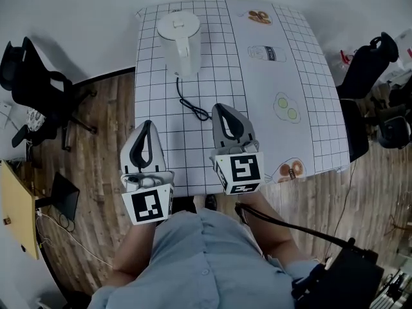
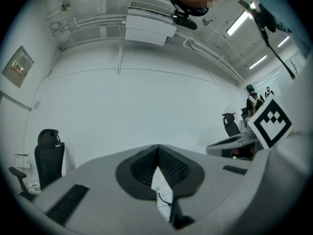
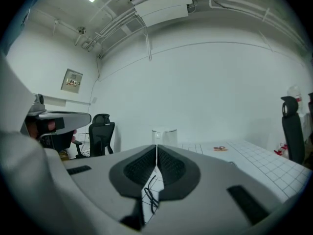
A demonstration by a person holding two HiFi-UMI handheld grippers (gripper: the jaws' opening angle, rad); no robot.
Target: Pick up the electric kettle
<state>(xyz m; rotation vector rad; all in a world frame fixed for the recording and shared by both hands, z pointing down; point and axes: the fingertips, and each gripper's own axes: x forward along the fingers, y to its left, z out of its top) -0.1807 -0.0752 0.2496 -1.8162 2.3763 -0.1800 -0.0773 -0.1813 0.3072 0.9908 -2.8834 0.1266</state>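
Broadly, the gridded table [image 1: 154, 82] carries the white electric kettle [image 1: 179, 40] upright near its far edge. Nearer the person and well apart from it, the left tongs [image 1: 148, 126] and the right tongs [image 1: 220, 110] are each pressed together and empty, so arriving like this they would probably shove the kettle over rather than grip it. Its black cord [image 1: 193, 105] trails loose toward the tongs and could snag on a lift.
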